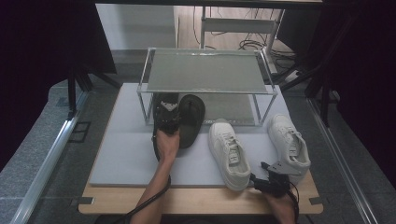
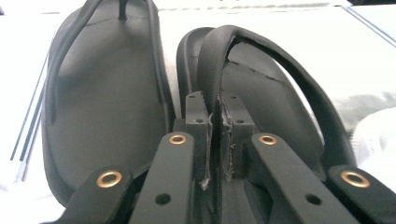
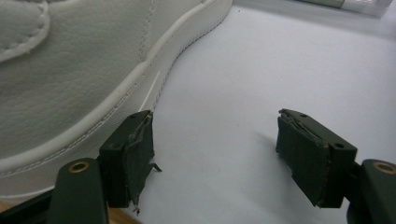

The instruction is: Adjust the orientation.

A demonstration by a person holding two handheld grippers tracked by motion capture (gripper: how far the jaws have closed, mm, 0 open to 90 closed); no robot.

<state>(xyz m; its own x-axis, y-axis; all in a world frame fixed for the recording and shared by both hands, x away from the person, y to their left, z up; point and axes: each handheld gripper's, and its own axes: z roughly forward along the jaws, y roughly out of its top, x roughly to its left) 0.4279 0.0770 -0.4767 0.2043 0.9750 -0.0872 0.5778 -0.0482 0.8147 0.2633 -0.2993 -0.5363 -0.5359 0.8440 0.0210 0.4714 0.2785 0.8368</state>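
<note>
Two dark flip-flops lie side by side at the front of the rack. My left gripper (image 1: pixel 168 113) (image 2: pixel 216 116) is shut on the arched strap (image 2: pixel 219 56) of one flip-flop (image 1: pixel 192 119) (image 2: pixel 280 112). The other flip-flop (image 1: pixel 156 143) (image 2: pixel 107 102) lies flat just to its left, partly under my hand. A white sneaker (image 1: pixel 229 153) (image 3: pixel 70 70) rests on the mat, and my right gripper (image 1: pixel 256 180) (image 3: pixel 215 154) stands open at its heel side. One pad is close against the sole and nothing sits between the jaws. A second white sneaker (image 1: pixel 289 140) lies to the right.
A two-level metal shoe rack (image 1: pixel 205 70) stands at the back of the white mat (image 1: pixel 126 154), its lower shelf just behind the flip-flops. The mat lies on a wooden table (image 1: pixel 187 200). Dark stands and cables surround the table.
</note>
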